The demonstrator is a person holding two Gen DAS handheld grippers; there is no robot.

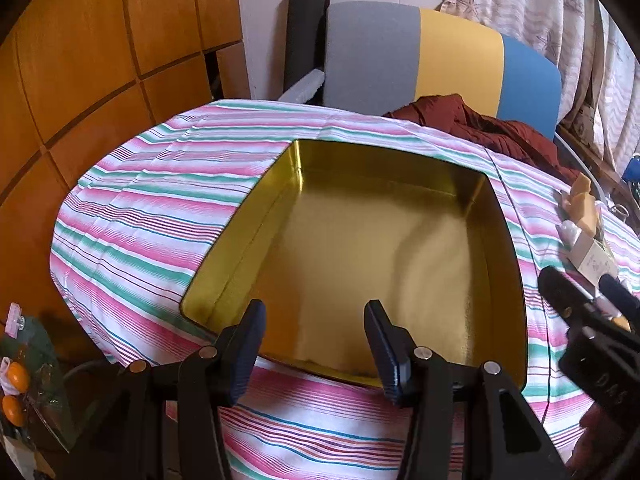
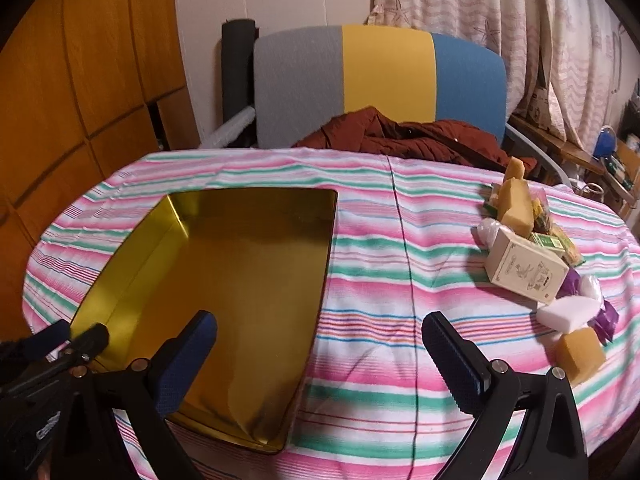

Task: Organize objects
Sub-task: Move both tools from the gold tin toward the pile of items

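Note:
An empty gold tin tray (image 1: 508,240) lies on the striped tablecloth; it also shows at the left of the right wrist view (image 2: 132,240). My left gripper (image 1: 314,344) is open and empty, its tips over the tray's near edge. My right gripper (image 2: 320,356) is open wide and empty, above the cloth just right of the tray. A pile of small items sits at the table's right: a cream printed box (image 2: 526,270), yellow sponge blocks (image 2: 516,200), a white bar (image 2: 568,312), an orange block (image 2: 580,354) and purple wrappers (image 2: 606,320). The right gripper shows at the right edge of the left wrist view (image 1: 588,292).
A chair with a grey, yellow and blue back (image 2: 380,80) stands behind the table with a dark red garment (image 2: 420,136) on it. Wooden cabinet doors (image 1: 80,60) are at left. A packet with orange pieces (image 1: 18,392) hangs off the table's left.

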